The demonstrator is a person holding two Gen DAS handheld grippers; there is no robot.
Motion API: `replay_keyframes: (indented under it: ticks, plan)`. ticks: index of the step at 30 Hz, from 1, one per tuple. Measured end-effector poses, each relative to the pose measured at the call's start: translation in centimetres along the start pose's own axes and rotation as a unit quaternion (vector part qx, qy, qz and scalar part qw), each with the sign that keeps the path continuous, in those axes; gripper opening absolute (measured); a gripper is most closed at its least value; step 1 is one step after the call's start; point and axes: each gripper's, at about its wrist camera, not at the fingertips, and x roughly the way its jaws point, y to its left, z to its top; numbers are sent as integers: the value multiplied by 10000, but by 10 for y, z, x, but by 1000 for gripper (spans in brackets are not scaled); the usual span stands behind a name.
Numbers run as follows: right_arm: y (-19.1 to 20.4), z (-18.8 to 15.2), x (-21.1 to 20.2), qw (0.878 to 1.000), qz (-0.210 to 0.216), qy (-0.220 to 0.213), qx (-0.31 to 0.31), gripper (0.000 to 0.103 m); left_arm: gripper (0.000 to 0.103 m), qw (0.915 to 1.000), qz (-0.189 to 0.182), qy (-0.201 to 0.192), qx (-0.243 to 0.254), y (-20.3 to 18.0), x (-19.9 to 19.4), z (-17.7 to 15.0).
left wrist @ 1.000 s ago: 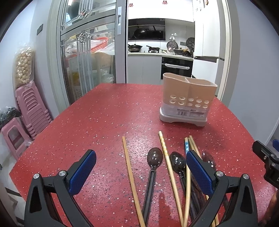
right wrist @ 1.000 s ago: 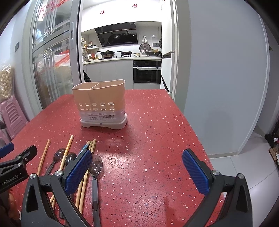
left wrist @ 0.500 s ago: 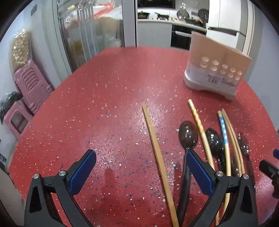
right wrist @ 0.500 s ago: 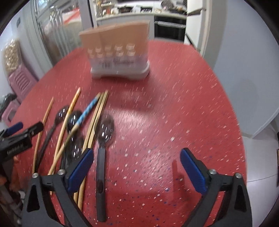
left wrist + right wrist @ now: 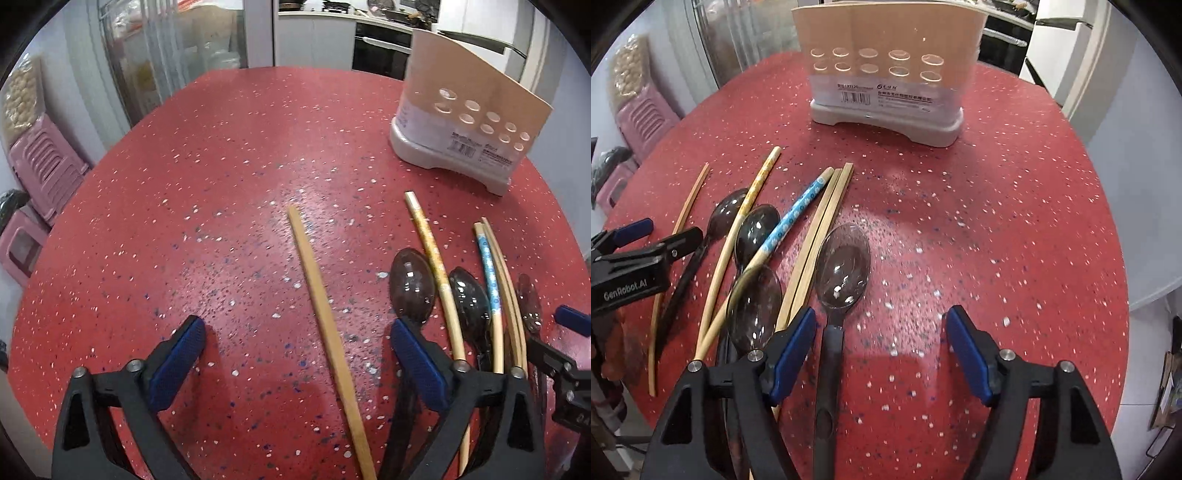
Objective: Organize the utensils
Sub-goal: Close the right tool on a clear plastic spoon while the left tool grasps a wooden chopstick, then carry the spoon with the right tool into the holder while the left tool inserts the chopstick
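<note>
Several wooden chopsticks and dark translucent spoons lie loose on the red speckled table [image 5: 221,147]. My left gripper [image 5: 299,343] hangs open just above the table, with a lone plain chopstick [image 5: 321,306] lying between its fingers, untouched. A dark spoon [image 5: 412,288] lies by its right finger. My right gripper [image 5: 881,343] is open and its jaws are closing; the handle of the rightmost spoon [image 5: 842,266] lies between the pads, close to the left one, not pressed. A beige utensil holder [image 5: 886,74] stands behind the pile, also seen as the holder [image 5: 465,122].
A blue-patterned chopstick [image 5: 794,218] crosses the pile. The left gripper [image 5: 639,258] shows at the left edge of the right wrist view. Pink plastic stools [image 5: 40,173] stand beyond the table's left edge. The table edge curves away at the right [image 5: 1108,258].
Both grippers have tipped downward and sunk toward the utensils. The right gripper's jaws have narrowed, and the rightmost spoon's handle now lies between them.
</note>
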Motion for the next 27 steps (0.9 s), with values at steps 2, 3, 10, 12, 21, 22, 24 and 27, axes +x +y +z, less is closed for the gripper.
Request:
replay_keyframes:
  ticks: [2, 3, 10, 12, 21, 22, 24, 27]
  plan:
    - [0, 3, -1, 9999, 48, 67, -86, 68, 103, 9999, -84, 5, 123, -2, 3, 6]
    - [2, 3, -2, 9999, 54, 82, -129, 62, 101, 9997, -134, 13, 182, -5, 2, 7]
    - [4, 9, -5, 9991, 224, 129, -339, 13, 34, 9977, -399, 116, 537, -19, -1, 19]
    - [-2, 9, -5, 9988, 413, 115, -254, 13, 31, 9975, -518, 144, 462, -22, 0, 19]
    - [-39, 25, -21, 9912, 1294, -176, 226, 13, 31, 9951, -928, -306, 165, -19, -26, 26]
    - [-45, 31, -25, 9893, 1411, -247, 285, 13, 31, 9945, -961, -399, 145, -19, -32, 31]
    - [-53, 40, -34, 9864, 1560, -384, 356, 13, 31, 9930, -1027, -575, 118, -17, -47, 39]
    - [-64, 56, -55, 9806, 1780, -672, 473, 13, 31, 9893, -1139, -915, 41, -17, -70, 59]
